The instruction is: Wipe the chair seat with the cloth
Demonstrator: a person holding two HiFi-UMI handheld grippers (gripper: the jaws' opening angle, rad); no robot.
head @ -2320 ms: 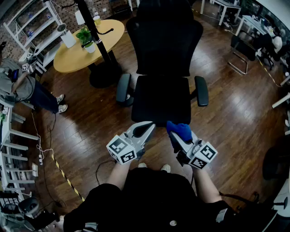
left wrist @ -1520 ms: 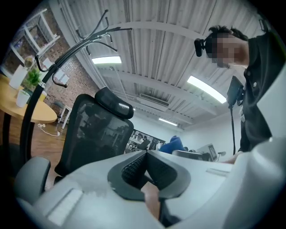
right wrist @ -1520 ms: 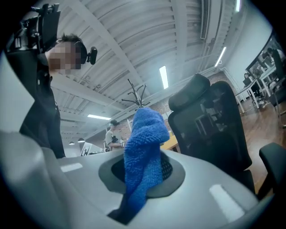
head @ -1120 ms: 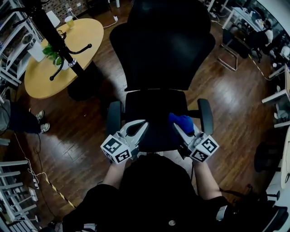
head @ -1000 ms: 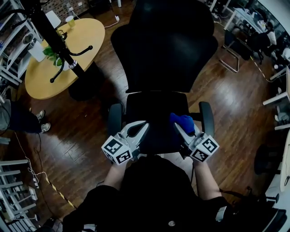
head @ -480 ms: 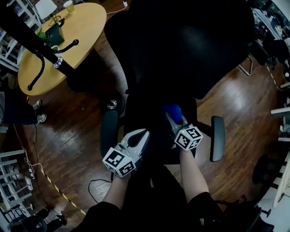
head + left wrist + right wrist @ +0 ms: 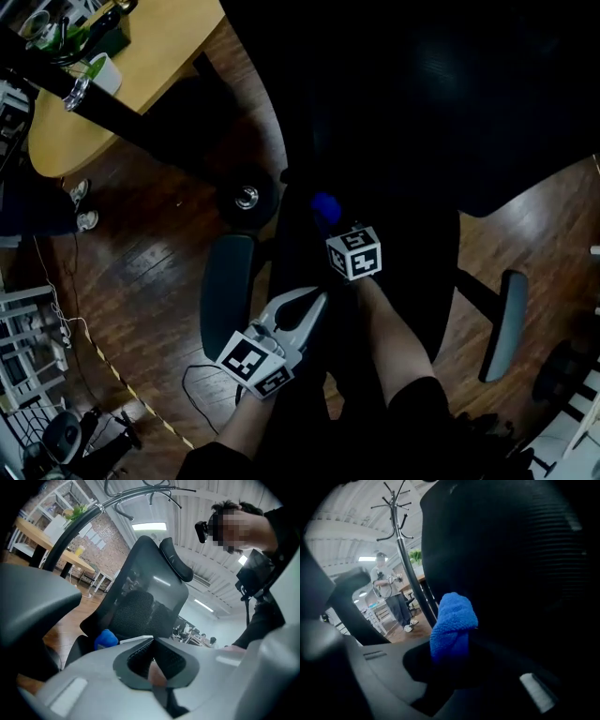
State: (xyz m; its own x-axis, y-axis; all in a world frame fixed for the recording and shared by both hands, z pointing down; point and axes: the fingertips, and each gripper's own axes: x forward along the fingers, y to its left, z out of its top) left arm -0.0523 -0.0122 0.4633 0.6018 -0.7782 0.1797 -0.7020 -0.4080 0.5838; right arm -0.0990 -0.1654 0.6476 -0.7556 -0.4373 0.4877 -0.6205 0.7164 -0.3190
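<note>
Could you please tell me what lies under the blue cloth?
The black chair seat lies beneath the cloth gripped by the right tool; the cloth covers any contact.

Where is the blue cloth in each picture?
Head view: the blue cloth is near the middle, at the right gripper's tip.
Left gripper view: lower left, low by the chair.
Right gripper view: centre, pinched in the jaws.
Shared landmark: the chair's black backrest.

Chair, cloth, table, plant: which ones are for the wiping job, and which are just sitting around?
For the job: chair seat, blue cloth, right gripper holding it.
Just sitting around: round table, coat stand, plant pot.
</note>
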